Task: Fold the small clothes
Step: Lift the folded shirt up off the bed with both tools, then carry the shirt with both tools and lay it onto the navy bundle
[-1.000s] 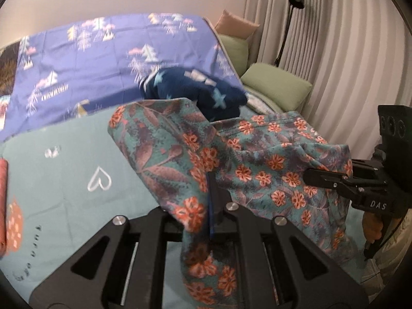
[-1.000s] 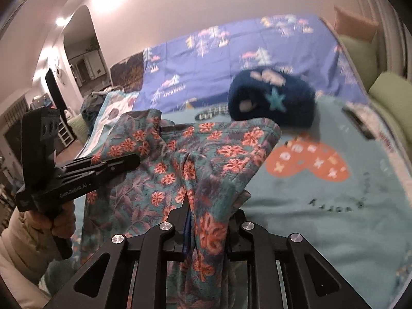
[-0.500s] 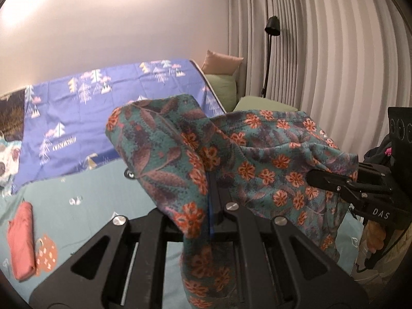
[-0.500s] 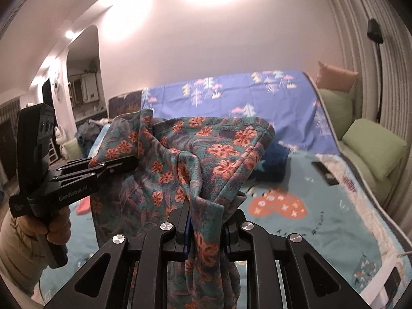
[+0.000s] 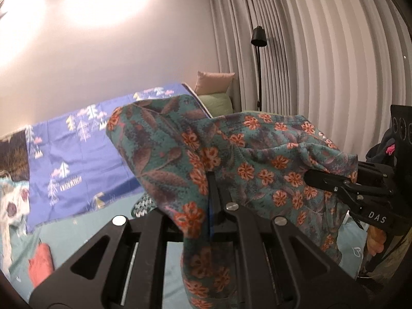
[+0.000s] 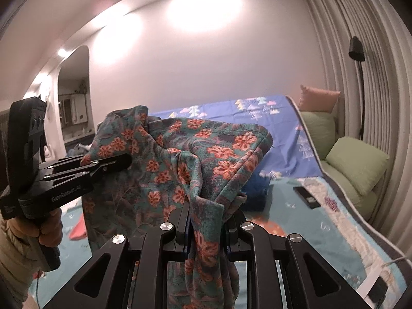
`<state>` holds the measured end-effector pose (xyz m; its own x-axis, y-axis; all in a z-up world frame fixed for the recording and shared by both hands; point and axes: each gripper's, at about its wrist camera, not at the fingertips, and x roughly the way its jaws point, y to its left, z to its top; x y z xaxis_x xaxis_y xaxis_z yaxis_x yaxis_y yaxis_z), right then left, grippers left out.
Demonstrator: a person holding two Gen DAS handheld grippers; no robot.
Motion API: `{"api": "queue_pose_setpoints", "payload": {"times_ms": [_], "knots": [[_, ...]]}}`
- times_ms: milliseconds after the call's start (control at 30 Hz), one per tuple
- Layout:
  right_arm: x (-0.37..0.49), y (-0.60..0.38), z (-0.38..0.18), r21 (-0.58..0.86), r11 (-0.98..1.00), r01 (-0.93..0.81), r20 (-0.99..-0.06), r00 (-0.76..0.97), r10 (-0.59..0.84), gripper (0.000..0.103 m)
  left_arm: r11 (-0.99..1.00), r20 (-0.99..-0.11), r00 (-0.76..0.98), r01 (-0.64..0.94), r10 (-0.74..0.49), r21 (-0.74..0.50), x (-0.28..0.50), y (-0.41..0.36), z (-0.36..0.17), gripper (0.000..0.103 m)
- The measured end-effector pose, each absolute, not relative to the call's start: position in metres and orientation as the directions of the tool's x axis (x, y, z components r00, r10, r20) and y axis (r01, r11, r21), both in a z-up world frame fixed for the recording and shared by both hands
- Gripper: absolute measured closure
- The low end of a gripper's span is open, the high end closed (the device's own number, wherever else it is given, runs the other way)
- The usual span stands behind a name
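A teal garment with orange flowers [image 5: 257, 159] hangs in the air between my two grippers, well above the bed. My left gripper [image 5: 209, 180] is shut on one edge of it; cloth drapes over its fingers. My right gripper [image 6: 190, 203] is shut on another edge of the garment [image 6: 180, 159]. In the left wrist view the right gripper [image 5: 309, 176] shows at the right, pinching the cloth. In the right wrist view the left gripper [image 6: 127, 159] shows at the left, held by a hand.
The bed has a teal cover [image 6: 309, 234] and a blue tree-print sheet [image 5: 77, 154]. A dark blue folded cloth [image 6: 255, 193] and a phone [image 6: 306, 197] lie on it. A red cloth [image 5: 38, 265] lies at the left. Green cushions [image 6: 358, 164], a floor lamp [image 5: 258, 59] and curtains stand at the right.
Both grippers have lifted the flowered garment higher off the bed. The views have tilted up to show more wall and less bed.
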<state>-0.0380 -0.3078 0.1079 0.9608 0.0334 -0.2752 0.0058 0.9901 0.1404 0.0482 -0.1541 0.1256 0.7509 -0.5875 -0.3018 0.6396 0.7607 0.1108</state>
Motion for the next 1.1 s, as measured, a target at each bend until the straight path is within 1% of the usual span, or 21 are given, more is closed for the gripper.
{"api": "queue_pose_setpoints", "payload": {"times_ms": [167,333,633,767,900,1000,1100], "knots": [[-0.031,-0.318,0.129,0.115,0.993,0.031,-0.23,0.973,-0.004,0.085,0.759,-0.26,0.771,0.629,-0.581,0.169,0.052,-0.171,0.149,0.093],[-0.019,-0.329,0.146,0.121,0.991,0.053,-0.204,0.979,-0.027,0.085,0.762,-0.25,0.779,0.621,-0.575,0.184,0.065,-0.185,0.163,0.093],[0.036,-0.353,0.161,0.133,0.987,0.092,-0.216,0.974,-0.062,0.085,0.779,-0.25,0.814,0.578,-0.525,0.245,0.11,-0.22,0.181,0.093],[0.075,-0.374,0.169,0.179,0.979,0.1,-0.229,0.972,-0.058,0.085,0.798,-0.235,0.842,0.537,-0.486,0.273,0.138,-0.235,0.189,0.092],[0.108,-0.389,0.175,0.191,0.974,0.122,-0.215,0.973,-0.08,0.085,0.817,-0.197,0.861,0.507,-0.469,0.273,0.16,-0.245,0.196,0.092],[0.126,-0.393,0.172,0.188,0.973,0.13,-0.204,0.975,-0.091,0.085,0.833,-0.174,0.869,0.494,-0.463,0.251,0.174,-0.248,0.197,0.092],[0.149,-0.4,0.166,0.192,0.972,0.132,-0.217,0.972,-0.089,0.085,0.847,-0.181,0.879,0.475,-0.442,0.24,0.192,-0.253,0.193,0.092]]}}
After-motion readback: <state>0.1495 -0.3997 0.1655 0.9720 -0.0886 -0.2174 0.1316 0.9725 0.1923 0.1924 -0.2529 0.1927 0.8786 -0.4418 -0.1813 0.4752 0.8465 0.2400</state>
